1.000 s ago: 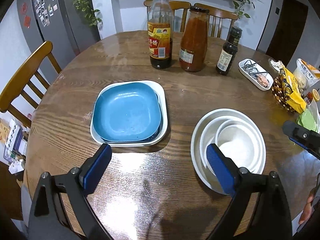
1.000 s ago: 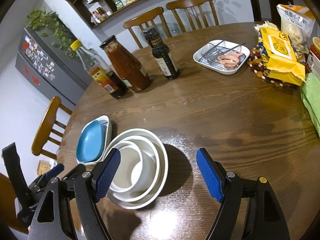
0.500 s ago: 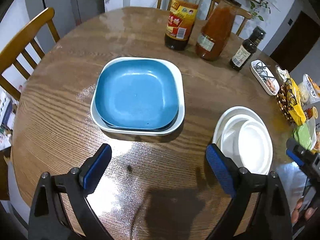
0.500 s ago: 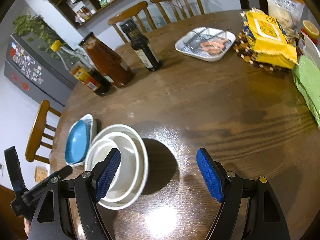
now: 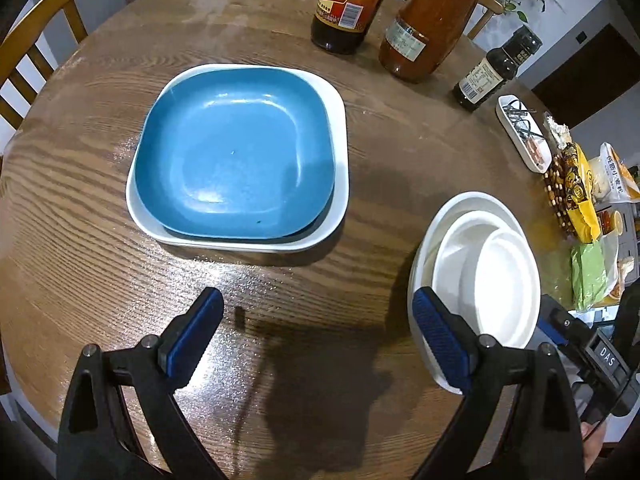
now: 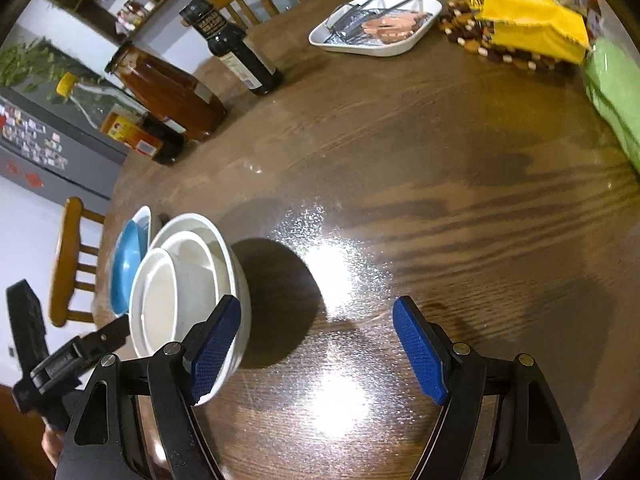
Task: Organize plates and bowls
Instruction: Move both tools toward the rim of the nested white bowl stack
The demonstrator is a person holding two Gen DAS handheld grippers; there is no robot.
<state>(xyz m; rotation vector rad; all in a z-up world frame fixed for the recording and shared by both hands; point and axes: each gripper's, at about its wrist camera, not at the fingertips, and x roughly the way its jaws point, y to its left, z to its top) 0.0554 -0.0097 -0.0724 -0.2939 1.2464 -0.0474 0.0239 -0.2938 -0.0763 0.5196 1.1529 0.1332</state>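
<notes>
Left and right wrist views over a round wooden table [image 5: 100,272]. A blue square plate [image 5: 236,160] lies nested in a white square plate [image 5: 338,184] toward the middle of the table. Near the table's front edge, three white round bowls [image 5: 488,272] sit nested, the inner two pushed off-centre toward one side of the largest. The left gripper [image 5: 316,336] hangs released and empty above bare wood between the two stacks, its right finger just beside the largest bowl's rim. The right gripper [image 6: 316,352] is likewise spread wide and empty, its left finger [image 6: 214,350] overlapping the bowl stack's outer wall; contact cannot be confirmed. A vinegar bottle [image 5: 346,4], a sauce jar [image 5: 428,28] and a small dark bottle [image 5: 492,72] stand toward the far edge. Risks, as judged: the off-centre inner bowls may shift or rattle if only the outer rim is pinched; the glossy surface may let the stack slide toward the nearby edge under a sideways push; the two grippers, close together at the bowls, may collide.
</notes>
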